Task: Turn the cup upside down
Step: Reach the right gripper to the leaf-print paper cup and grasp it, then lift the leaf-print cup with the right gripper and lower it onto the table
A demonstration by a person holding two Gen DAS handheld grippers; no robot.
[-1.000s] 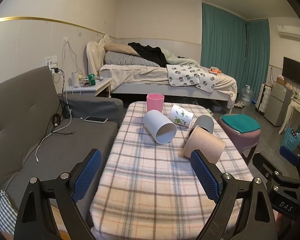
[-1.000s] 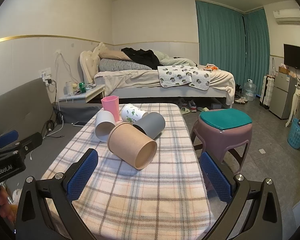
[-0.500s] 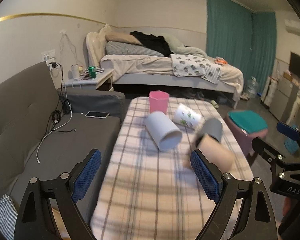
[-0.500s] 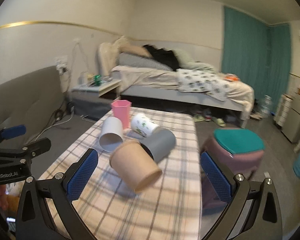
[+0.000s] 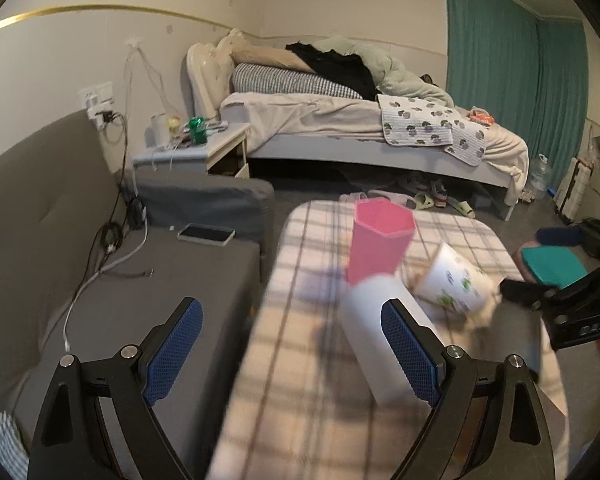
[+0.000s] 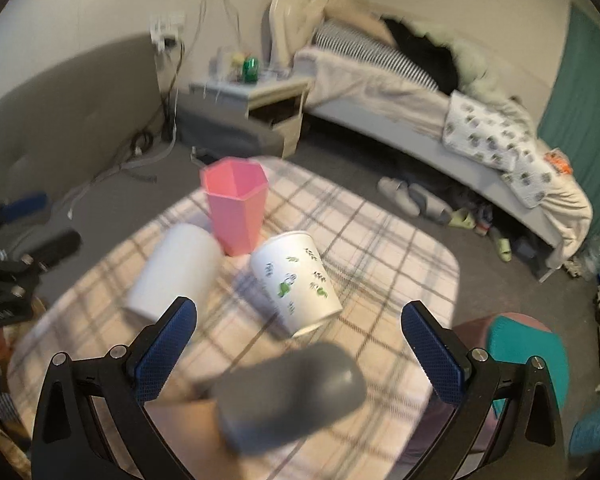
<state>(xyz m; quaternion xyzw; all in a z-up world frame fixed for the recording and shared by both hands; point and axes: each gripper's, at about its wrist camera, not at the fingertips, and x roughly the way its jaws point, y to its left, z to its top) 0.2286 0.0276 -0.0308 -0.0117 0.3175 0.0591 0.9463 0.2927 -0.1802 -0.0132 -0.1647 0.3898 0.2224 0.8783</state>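
Several cups are on a plaid-covered table (image 5: 300, 380) (image 6: 380, 248). A pink cup (image 5: 380, 240) (image 6: 236, 208) stands upright at the far end. A plain white cup (image 5: 380, 344) (image 6: 176, 272), a white cup with green leaf print (image 5: 456, 284) (image 6: 296, 280) and a grey cup (image 6: 288, 396) lie on their sides. My left gripper (image 5: 296, 348) is open and empty, its right pad in front of the plain white cup. My right gripper (image 6: 300, 352) is open and empty, above the grey cup and close to the printed cup.
A grey sofa (image 5: 60, 240) with a phone (image 5: 206, 234) and cables lies left of the table. A bed (image 5: 360, 120) and nightstand (image 5: 192, 148) stand behind. A stool with a teal cushion (image 6: 520, 352) (image 5: 552, 266) is at the table's right.
Both grippers have moved forward over the table and tilted down toward the cups, which now look much closer. The tan cup has dropped almost out of view. Both stay open.
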